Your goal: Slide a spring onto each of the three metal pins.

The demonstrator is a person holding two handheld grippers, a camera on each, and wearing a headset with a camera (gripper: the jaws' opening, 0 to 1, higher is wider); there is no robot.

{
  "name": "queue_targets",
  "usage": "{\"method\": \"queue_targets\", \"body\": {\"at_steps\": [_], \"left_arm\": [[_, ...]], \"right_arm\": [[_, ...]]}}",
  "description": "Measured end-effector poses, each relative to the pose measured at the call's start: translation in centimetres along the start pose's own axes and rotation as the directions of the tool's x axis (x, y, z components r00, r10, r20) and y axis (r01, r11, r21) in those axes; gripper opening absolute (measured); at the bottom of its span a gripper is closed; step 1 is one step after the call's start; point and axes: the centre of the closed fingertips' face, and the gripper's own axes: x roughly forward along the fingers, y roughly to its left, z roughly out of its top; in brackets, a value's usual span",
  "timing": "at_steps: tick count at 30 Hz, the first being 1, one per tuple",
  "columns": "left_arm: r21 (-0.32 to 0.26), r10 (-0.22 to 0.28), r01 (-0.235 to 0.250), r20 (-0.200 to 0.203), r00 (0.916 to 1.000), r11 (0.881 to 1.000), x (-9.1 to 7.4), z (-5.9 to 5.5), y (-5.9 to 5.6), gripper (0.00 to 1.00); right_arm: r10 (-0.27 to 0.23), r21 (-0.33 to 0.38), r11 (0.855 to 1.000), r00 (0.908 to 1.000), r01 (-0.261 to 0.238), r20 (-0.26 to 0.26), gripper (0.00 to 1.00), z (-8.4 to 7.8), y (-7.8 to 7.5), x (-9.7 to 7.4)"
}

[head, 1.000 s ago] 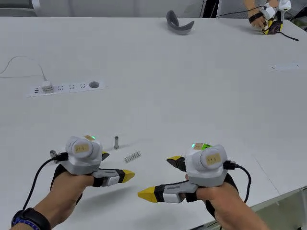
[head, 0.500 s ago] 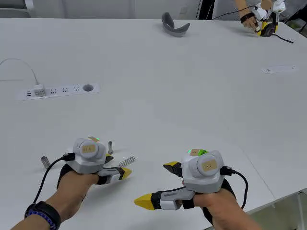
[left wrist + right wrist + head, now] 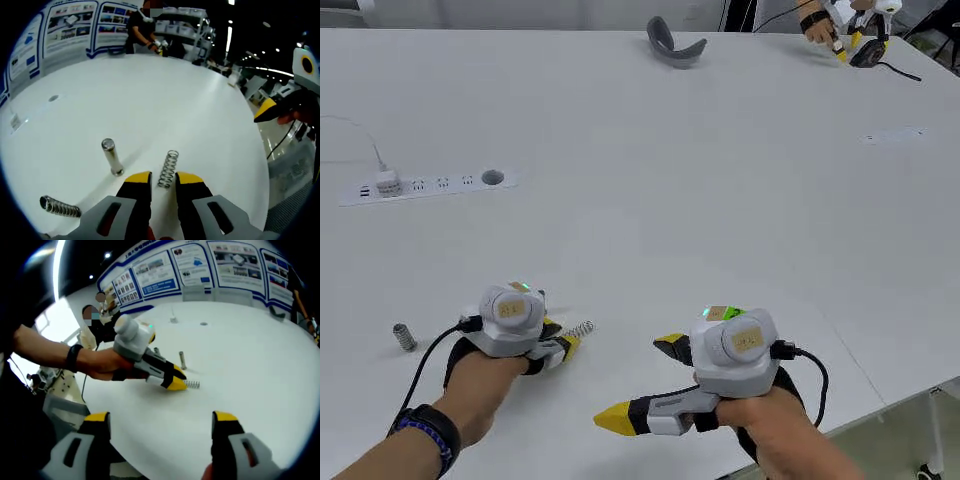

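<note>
Reaching low over the white table point(image 3: 720, 200), the left gripper point(image 3: 162, 180) has its jaws only slightly parted; the near end of a loose spring point(image 3: 168, 168) lies on the table in the gap between the yellow tips, with a sliver of space on either side, so it is not pinched; the rest of the spring stretches away from the jaws, flat on the surface. One metal pin point(image 3: 112, 157) stands upright just beside the spring, on its left in the left gripper view, apart from it and bare. A second spring point(image 3: 60, 207) lies further left, well clear of the jaws; whether it sits on a pin cannot be told. The right gripper point(image 3: 160, 425) is held near the table's front edge with its jaws spread wide and nothing between them; it points toward the left gripper and the loose spring. A power strip point(image 3: 420, 185) lies further back on the table.
</note>
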Motion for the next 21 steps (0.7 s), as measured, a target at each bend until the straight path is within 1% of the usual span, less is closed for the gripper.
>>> {"method": "queue_targets", "body": {"at_steps": [3,6,7,8,10,11,15,18,21], "left_arm": [[0.029,0.007,-0.007,0.002,1.0,1.0,0.0,0.0,-0.2,0.15],[0.069,0.032,-0.031,-0.009,0.9995,0.997,0.0,-0.1,0.0,0.12],[0.087,0.026,-0.024,-0.012,0.9996,0.996,0.0,-0.3,-0.2,0.11],[0.087,0.019,-0.018,-0.018,0.9996,0.996,-0.1,-0.4,-0.4,0.11],[0.091,0.03,-0.028,-0.022,0.9993,0.995,-0.3,-0.6,-0.4,0.11],[0.083,0.032,-0.031,-0.019,0.9993,0.996,-0.5,-0.6,-0.3,0.11],[0.011,0.036,-0.036,-0.001,0.9993,0.999,-1.4,-0.8,-0.3,0.1],[-0.006,0.036,-0.036,0.005,0.9993,0.999,-2.3,-1.2,-0.5,0.1],[-0.024,0.037,-0.037,0.005,0.9993,0.999,-3.2,-2.1,-0.7,0.1]], "right_arm": [[0.002,0.003,1.0,1.0,-0.002,-0.002,0.85,-0.1,0.1,0.0],[0.002,0.01,1.0,1.0,-0.002,-0.005,0.84,-0.3,0.1,0.1],[0.001,0.023,1.0,1.0,0.0,-0.006,0.84,-0.3,0.1,0.1],[0.001,0.029,1.0,1.0,-0.001,-0.002,0.84,-0.3,0.1,0.1],[0.002,0.034,0.999,1.0,-0.002,0.006,0.84,-0.1,0.1,0.0],[0.002,0.032,1.0,1.0,-0.002,0.006,0.84,-0.2,0.2,0.0],[0.004,0.02,1.0,1.0,-0.004,-0.003,0.84,-0.4,0.3,0.1],[0.003,0.027,1.0,1.0,-0.003,0.001,0.84,-0.4,0.3,0.1],[0.008,0.025,1.0,1.0,-0.008,-0.004,0.84,-0.7,0.6,0.3]]}}
